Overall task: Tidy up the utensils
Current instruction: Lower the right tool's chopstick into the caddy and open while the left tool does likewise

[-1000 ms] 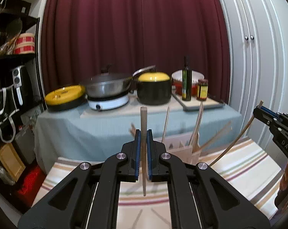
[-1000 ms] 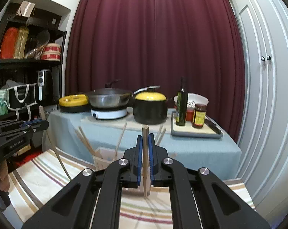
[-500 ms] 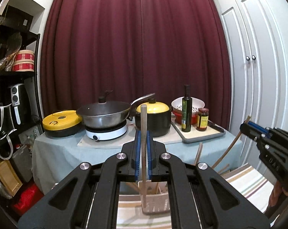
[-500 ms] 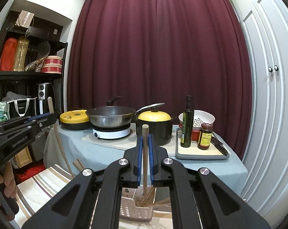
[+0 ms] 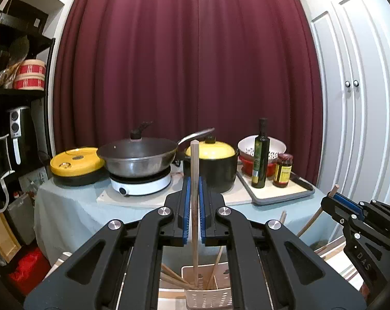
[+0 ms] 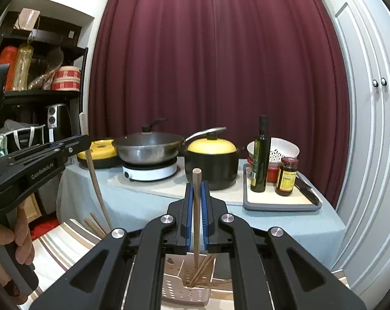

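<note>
the left gripper (image 5: 194, 206) is clamped on a pale flat wooden stick (image 5: 194, 180) held upright, its lower end dropping into the white perforated utensil holder (image 5: 207, 297), whose base is cut off by the frame edge and whose sides are hidden behind the gripper arms. the right gripper (image 6: 196, 214) is likewise closed around a round wooden chopstick (image 6: 196, 206), also upright with its tip down among the loose chopsticks (image 6: 204, 267) leaning in the same holder. whether either tip touches the bottom cannot be made out.
</note>
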The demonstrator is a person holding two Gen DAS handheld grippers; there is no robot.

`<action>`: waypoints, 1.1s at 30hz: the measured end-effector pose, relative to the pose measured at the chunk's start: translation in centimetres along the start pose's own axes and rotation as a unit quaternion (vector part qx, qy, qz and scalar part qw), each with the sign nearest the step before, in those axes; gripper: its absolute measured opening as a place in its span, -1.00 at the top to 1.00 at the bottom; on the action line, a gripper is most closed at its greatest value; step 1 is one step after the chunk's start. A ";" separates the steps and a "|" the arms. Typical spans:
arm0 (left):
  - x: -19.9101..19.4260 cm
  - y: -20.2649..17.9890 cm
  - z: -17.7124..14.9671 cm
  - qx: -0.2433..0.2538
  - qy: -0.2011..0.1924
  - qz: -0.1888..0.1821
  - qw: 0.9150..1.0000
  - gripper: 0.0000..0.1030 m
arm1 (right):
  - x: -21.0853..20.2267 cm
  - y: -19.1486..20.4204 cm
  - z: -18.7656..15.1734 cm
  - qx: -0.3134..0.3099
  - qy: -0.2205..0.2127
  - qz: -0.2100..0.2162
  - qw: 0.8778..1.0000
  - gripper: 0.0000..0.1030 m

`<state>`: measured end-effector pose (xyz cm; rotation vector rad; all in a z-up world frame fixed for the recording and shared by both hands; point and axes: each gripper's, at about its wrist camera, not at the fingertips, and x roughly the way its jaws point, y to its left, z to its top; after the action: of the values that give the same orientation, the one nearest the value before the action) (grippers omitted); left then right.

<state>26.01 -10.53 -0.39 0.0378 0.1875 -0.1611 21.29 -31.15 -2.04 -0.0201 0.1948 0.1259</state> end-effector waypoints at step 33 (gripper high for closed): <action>5.0 -0.9 -6.3 0.010 0.062 0.005 0.998 0.15 | 4.9 0.1 -4.8 0.028 0.074 0.000 0.997 0.20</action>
<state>29.59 -11.91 -7.53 0.0678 0.3098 -0.1516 25.17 -30.65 -7.68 0.0260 0.3459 0.1185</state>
